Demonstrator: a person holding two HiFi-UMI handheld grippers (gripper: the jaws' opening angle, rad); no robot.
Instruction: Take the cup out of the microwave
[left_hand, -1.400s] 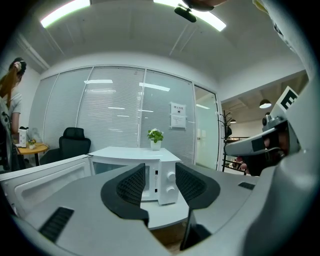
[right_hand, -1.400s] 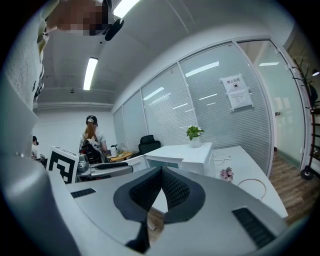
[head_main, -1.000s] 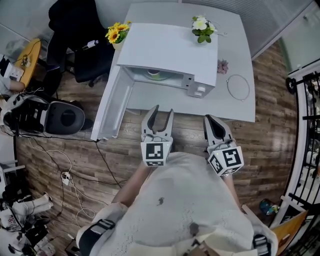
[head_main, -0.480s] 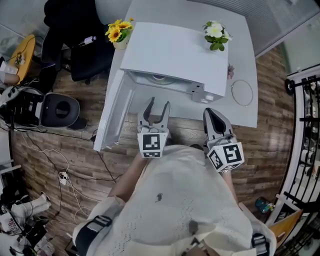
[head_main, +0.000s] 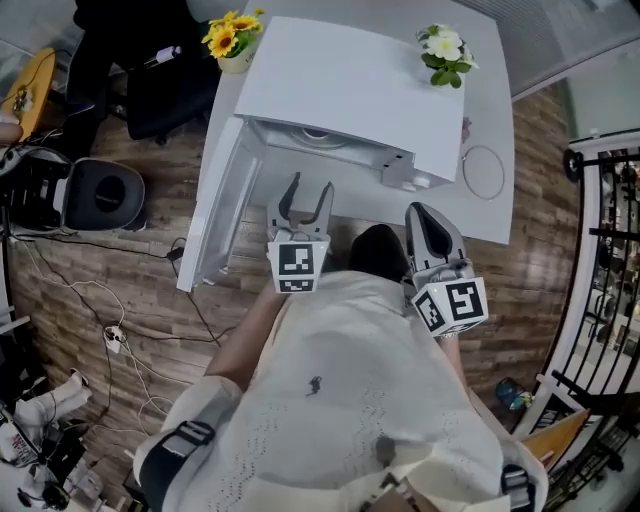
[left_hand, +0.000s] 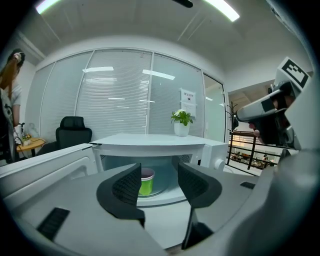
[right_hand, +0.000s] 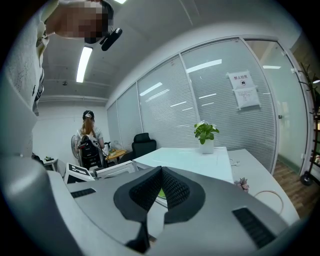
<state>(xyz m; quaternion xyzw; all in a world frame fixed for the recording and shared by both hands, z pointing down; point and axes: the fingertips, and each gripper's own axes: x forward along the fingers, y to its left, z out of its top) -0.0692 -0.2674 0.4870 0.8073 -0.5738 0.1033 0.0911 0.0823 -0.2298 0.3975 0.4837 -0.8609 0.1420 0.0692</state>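
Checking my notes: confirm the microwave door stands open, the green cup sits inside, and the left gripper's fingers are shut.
Not shut: the left gripper view shows the left gripper with its fingers apart, just opened wider, nothing between them. The microwave door stands open and the green cup sits inside.

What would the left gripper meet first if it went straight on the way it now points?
Probably the green cup, which stands inside the open microwave slightly left of its line, though depth is hard to judge. The left gripper has just been opening its jaws, and nothing is between them.
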